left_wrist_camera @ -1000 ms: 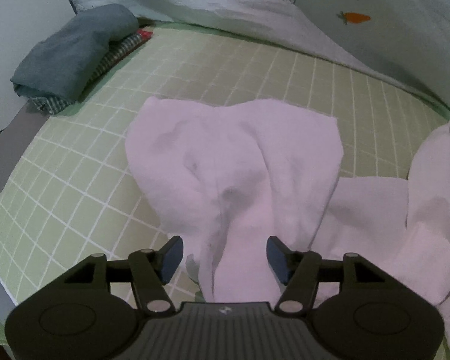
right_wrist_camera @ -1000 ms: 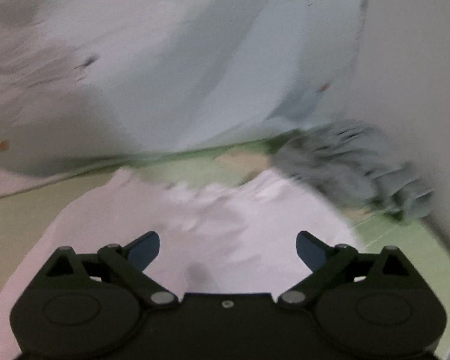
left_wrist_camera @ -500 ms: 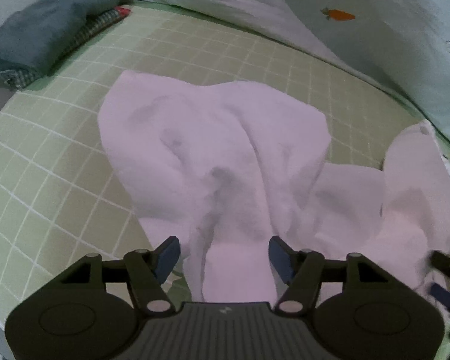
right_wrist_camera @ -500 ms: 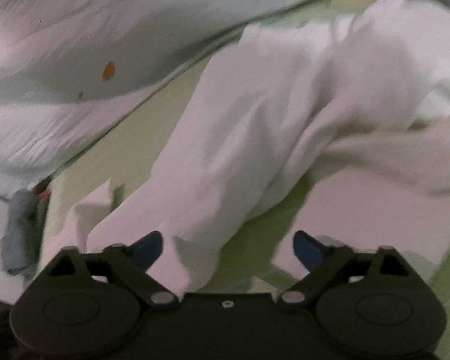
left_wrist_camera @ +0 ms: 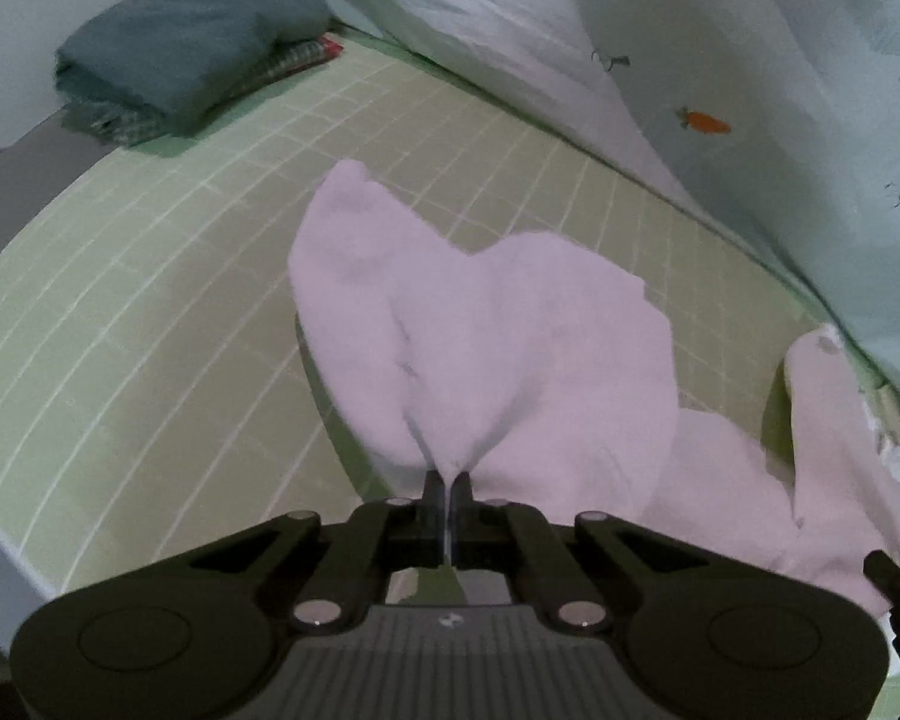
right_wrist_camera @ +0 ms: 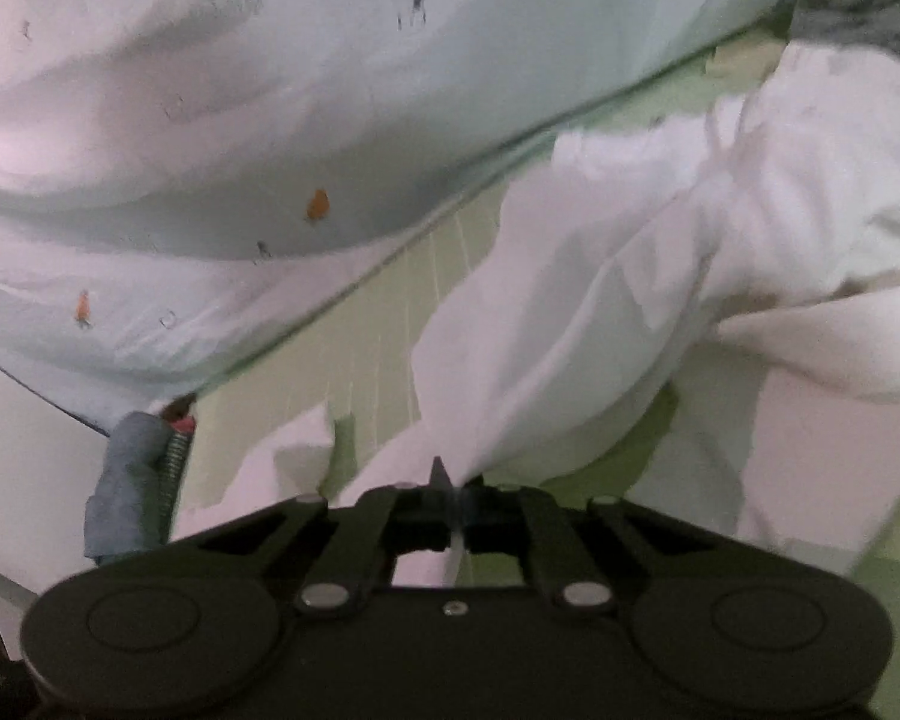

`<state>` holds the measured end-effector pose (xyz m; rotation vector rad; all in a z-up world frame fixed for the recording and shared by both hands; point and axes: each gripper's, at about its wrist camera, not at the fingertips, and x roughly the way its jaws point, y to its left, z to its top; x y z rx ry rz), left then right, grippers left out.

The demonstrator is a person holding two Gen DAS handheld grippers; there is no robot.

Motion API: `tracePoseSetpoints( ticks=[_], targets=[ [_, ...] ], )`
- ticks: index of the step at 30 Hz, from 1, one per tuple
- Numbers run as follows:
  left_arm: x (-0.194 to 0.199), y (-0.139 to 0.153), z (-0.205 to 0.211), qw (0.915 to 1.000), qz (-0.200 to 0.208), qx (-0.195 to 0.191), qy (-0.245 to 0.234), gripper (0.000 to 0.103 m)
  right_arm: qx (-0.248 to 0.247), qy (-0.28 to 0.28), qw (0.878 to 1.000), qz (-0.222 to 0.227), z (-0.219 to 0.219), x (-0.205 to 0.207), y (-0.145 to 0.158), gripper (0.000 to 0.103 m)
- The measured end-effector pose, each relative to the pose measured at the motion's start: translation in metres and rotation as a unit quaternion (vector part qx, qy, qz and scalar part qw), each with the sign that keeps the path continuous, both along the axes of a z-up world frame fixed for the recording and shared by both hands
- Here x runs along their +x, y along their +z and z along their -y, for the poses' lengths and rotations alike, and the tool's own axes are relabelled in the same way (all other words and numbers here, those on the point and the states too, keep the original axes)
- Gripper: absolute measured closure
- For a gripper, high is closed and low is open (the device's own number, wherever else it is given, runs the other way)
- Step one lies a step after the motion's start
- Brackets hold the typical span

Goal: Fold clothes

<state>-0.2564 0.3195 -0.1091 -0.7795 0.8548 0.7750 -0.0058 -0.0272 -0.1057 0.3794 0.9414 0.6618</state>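
A white garment point(left_wrist_camera: 498, 336) lies crumpled on the green grid bedsheet point(left_wrist_camera: 150, 324). My left gripper point(left_wrist_camera: 447, 483) is shut on a bunched edge of it, and the cloth fans out ahead of the fingers in two lobes. In the right wrist view the same white garment point(right_wrist_camera: 600, 300) stretches up and right, and my right gripper point(right_wrist_camera: 453, 483) is shut on another pinch of its edge. The right gripper's body shows at the lower right corner of the left wrist view, beside the cloth.
A folded grey-blue garment point(left_wrist_camera: 192, 42) on a checked one sits at the bed's far left corner, also the grey-blue garment point(right_wrist_camera: 129, 474). A pale carrot-print duvet point(left_wrist_camera: 720, 60) banks along the far side, the duvet point(right_wrist_camera: 270, 120). The bed edge point(left_wrist_camera: 6, 540) runs near left.
Both grippers were open half a second ago and have now shut on the white garment's edge. The cloth has drawn into a pinch at each gripper.
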Motion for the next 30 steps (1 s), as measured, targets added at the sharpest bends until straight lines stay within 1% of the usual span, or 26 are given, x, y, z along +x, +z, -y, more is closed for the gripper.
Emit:
tracePoseSetpoints(
  ticks=[2, 6, 8, 10, 11, 12, 13, 14, 15, 17, 18, 19, 20, 21, 22, 23, 24, 26, 27, 28, 30],
  targets=[
    [-0.012, 0.003, 0.011, 0.9999, 0.001, -0.009, 0.005, 0.102, -0.014, -0.007, 1.000, -0.003, 0.016, -0.002, 0.000, 0.100],
    [-0.023, -0.009, 0.042, 0.9991, -0.032, -0.029, 0.002, 0.098, -0.056, -0.014, 0.997, -0.041, 0.036, -0.004, -0.025, 0.098],
    [-0.030, -0.003, 0.050, 0.9990, -0.041, -0.019, 0.006, 0.088, -0.070, -0.012, 0.995, -0.063, 0.037, -0.004, -0.037, 0.096],
    [-0.038, 0.004, 0.058, 0.9987, -0.048, -0.009, 0.011, 0.083, -0.072, -0.005, 0.994, -0.078, 0.035, -0.005, -0.041, 0.091],
    [-0.041, 0.007, 0.062, 0.9985, -0.052, -0.004, 0.014, 0.083, -0.073, -0.001, 0.994, -0.083, 0.034, -0.005, -0.044, 0.089],
    [-0.042, 0.010, 0.061, 0.9981, -0.058, 0.005, 0.020, 0.082, -0.074, 0.004, 0.993, -0.088, 0.034, -0.004, -0.046, 0.083],
    [-0.043, 0.013, 0.061, 0.9975, -0.065, 0.016, 0.023, 0.079, -0.074, 0.008, 0.993, -0.092, 0.033, -0.003, -0.048, 0.074],
    [-0.046, 0.015, 0.057, 0.9971, -0.068, 0.026, 0.025, 0.074, -0.073, 0.011, 0.993, -0.096, 0.033, -0.004, -0.052, 0.068],
    [-0.047, 0.017, 0.051, 0.9970, -0.067, 0.029, 0.026, 0.072, -0.073, 0.014, 0.992, -0.100, 0.033, -0.005, -0.056, 0.064],
    [-0.044, 0.017, 0.042, 0.9975, -0.059, 0.023, 0.033, 0.061, -0.076, 0.014, 0.991, -0.113, 0.031, -0.007, -0.059, 0.062],
    [-0.041, 0.015, 0.035, 0.9979, -0.052, 0.020, 0.033, 0.058, -0.077, 0.012, 0.990, -0.115, 0.031, -0.009, -0.060, 0.058],
    [-0.038, 0.013, 0.029, 0.9983, -0.044, 0.019, 0.032, 0.050, -0.077, 0.010, 0.991, -0.114, 0.032, -0.011, -0.061, 0.055],
    [-0.035, 0.011, 0.023, 0.9987, -0.037, 0.017, 0.031, 0.039, -0.077, 0.007, 0.991, -0.112, 0.032, -0.014, -0.061, 0.054],
    [-0.031, 0.009, 0.016, 0.9990, -0.030, 0.015, 0.030, 0.035, -0.080, 0.001, 0.991, -0.109, 0.031, -0.016, -0.061, 0.050],
    [-0.023, 0.005, 0.011, 0.9993, -0.028, 0.014, 0.021, 0.033, -0.085, -0.007, 0.991, -0.105, 0.029, -0.019, -0.061, 0.048],
    [-0.016, -0.001, 0.005, 0.9993, -0.033, 0.013, 0.009, 0.033, -0.090, -0.015, 0.991, -0.102, 0.028, -0.022, -0.061, 0.046],
    [-0.008, -0.007, -0.001, 0.9991, -0.039, 0.012, -0.003, 0.032, -0.095, -0.023, 0.990, -0.099, 0.027, -0.025, -0.061, 0.043],
    [0.005, -0.018, -0.013, 0.9983, -0.054, 0.015, -0.017, 0.031, -0.100, -0.036, 0.990, -0.090, 0.021, -0.029, -0.062, 0.033],
    [0.011, -0.024, -0.019, 0.9973, -0.065, 0.018, -0.029, 0.029, -0.102, -0.042, 0.990, -0.086, 0.017, -0.031, -0.062, 0.023],
    [0.017, -0.030, -0.026, 0.9960, -0.077, 0.022, -0.041, 0.026, -0.104, -0.048, 0.990, -0.082, 0.014, -0.032, -0.063, 0.020],
    [0.029, -0.042, -0.035, 0.9924, -0.096, 0.035, -0.069, 0.026, -0.108, -0.061, 0.990, -0.074, 0.008, -0.036, -0.064, 0.019]
  ],
)
